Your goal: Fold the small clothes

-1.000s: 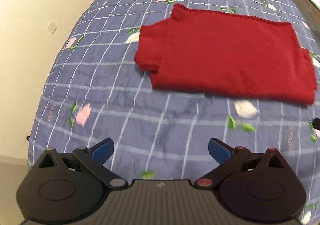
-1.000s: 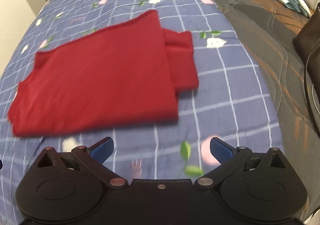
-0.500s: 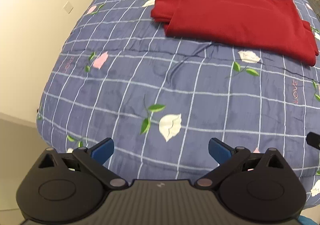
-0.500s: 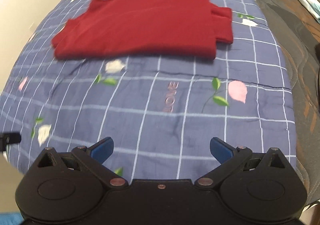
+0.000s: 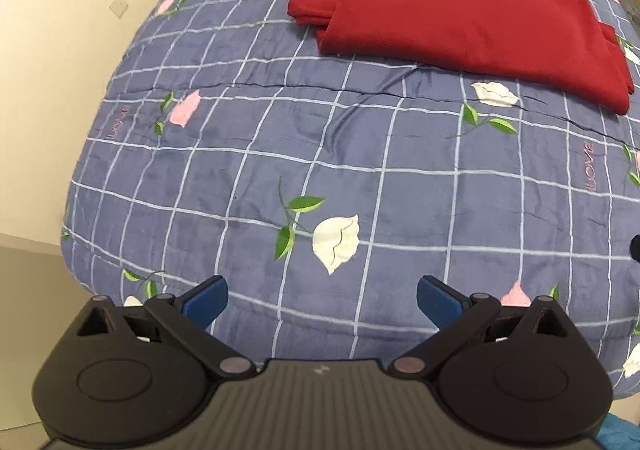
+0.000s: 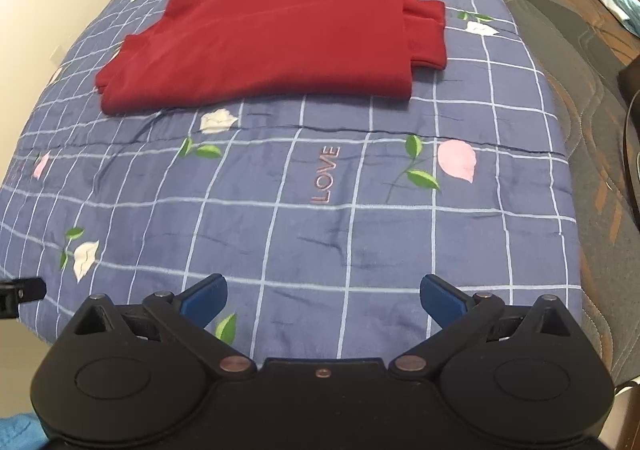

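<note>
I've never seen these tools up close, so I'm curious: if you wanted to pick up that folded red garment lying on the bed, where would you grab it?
Probably at the near long edge of the red garment. It faces both open grippers, left and right, and lies flat on the blue quilt. One gripper near each end of that edge, coming in low from this side, should lift it evenly.
</note>
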{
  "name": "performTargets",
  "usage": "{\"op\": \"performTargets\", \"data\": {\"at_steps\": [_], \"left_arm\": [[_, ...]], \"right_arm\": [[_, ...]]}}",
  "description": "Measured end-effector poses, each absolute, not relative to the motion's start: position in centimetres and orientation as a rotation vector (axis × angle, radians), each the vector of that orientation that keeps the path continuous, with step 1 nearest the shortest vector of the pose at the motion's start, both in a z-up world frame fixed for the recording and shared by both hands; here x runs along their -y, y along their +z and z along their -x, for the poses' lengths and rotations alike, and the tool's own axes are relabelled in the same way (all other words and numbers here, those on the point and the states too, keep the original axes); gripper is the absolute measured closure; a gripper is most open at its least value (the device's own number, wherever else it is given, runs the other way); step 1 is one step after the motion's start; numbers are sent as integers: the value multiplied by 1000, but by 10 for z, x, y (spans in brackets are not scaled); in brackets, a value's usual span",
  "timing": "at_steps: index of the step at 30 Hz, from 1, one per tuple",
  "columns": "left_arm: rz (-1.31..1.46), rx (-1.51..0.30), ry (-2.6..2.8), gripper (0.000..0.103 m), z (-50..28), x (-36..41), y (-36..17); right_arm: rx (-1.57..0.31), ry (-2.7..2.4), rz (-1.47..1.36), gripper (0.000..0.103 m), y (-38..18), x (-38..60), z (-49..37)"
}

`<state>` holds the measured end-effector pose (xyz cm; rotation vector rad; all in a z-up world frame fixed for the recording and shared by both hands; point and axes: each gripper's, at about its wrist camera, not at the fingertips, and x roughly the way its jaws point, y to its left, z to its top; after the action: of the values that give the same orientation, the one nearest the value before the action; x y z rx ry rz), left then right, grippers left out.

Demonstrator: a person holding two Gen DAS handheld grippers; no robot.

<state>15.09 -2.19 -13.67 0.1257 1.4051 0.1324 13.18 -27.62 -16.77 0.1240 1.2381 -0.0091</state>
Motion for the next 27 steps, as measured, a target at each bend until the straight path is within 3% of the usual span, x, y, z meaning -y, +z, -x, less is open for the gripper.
{"op": "performTargets", "data": {"at_steps": [6, 13, 27], "left_arm": [[-174, -1437, 32, 1, -187, 25, -156], [-159, -1447, -27, 1, -225, 10, -172], [93, -1188, -22, 1, -311, -67, -175]], "right_arm": [[-1131, -101, -48, 1, -155, 273, -154], [-1133, -224, -52, 1, -156, 267, -166], [-1224, -345, -24, 1, -173, 209, -163]]}}
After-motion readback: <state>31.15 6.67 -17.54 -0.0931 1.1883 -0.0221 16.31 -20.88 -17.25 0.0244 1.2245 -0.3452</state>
